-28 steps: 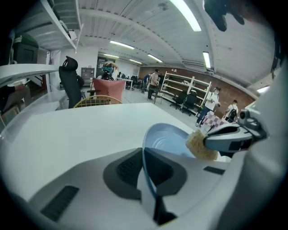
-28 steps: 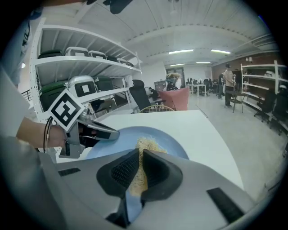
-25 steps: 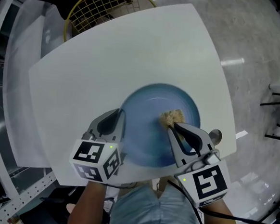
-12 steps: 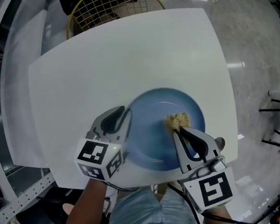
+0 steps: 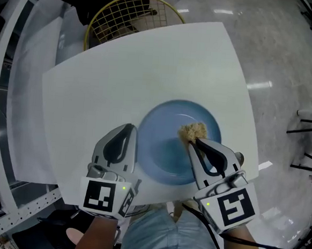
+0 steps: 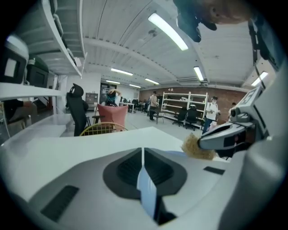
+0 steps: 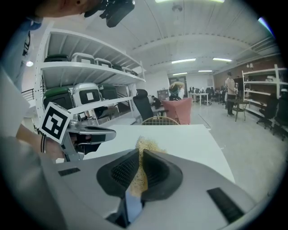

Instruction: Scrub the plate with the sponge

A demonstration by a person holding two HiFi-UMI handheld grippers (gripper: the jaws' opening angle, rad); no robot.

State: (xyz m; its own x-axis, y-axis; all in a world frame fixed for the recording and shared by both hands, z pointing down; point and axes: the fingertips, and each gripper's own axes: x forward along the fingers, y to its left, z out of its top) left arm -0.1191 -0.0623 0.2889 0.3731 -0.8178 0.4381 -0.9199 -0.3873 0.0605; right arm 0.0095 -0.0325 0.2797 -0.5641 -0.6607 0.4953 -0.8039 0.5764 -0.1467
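Observation:
A blue plate [image 5: 164,154] lies on the white table [image 5: 149,72], near its front edge. My left gripper [image 5: 129,129] meets the plate's left rim, and in the left gripper view its jaws [image 6: 142,155] are shut on a thin blue edge of the plate [image 6: 173,152]. A tan, fibrous sponge [image 5: 192,131] rests on the plate's right-of-middle part, with my right gripper [image 5: 192,142] shut on it. In the right gripper view the sponge [image 7: 145,146] sticks out beyond the closed jaws of that gripper [image 7: 140,155].
A yellow wire chair [image 5: 132,12] stands beyond the table's far left corner. White shelving [image 5: 8,83] runs along the left. The table's front edge [image 5: 156,194] lies just under both grippers. A small round metal thing [image 5: 240,152] shows by the plate's right side.
The left gripper has turned more upright and drawn slightly back along the plate's left rim. The sponge has shifted only a little on the plate's right part.

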